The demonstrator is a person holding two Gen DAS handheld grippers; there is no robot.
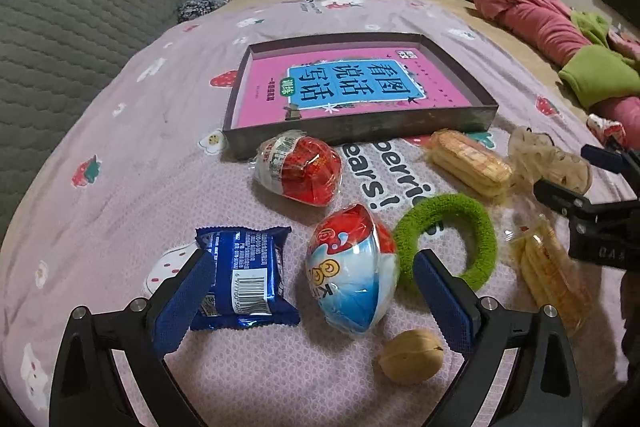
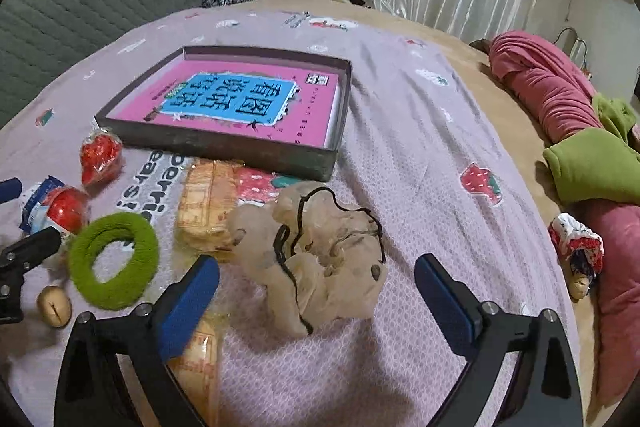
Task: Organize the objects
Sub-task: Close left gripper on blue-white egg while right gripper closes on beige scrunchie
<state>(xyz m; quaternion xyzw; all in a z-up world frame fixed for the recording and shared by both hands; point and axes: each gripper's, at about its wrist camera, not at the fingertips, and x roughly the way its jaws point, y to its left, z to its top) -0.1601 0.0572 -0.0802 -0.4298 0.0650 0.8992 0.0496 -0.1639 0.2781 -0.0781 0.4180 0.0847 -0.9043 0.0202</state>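
- The left gripper [image 1: 312, 291] hung with its fingers spread wide and nothing pinched; the egg-shaped toy capsule [image 1: 352, 267] lay between the pads, nearer the right one, while the blue snack packet [image 1: 244, 279] sat against the left pad.
- The right gripper [image 2: 316, 291] was likewise spread and empty; the beige scrunchie [image 2: 316, 259] with its thin black cord lay between its pads, ahead of the tips.
- Beyond both sets of fingers stood the shallow box [image 1: 360, 137], a pink book flat inside it; it looked like the place for the loose things.
- For a clean grasp on the capsule, I judged the left fingers should centre on its widest part first; its glossy rounded wrap would likely slip from an off-centre pinch.
- The green hair ring [image 1: 448, 239] touched the far side of the right pad and the walnut [image 1: 412, 357] lay just short of it; closing carelessly might drag either along.
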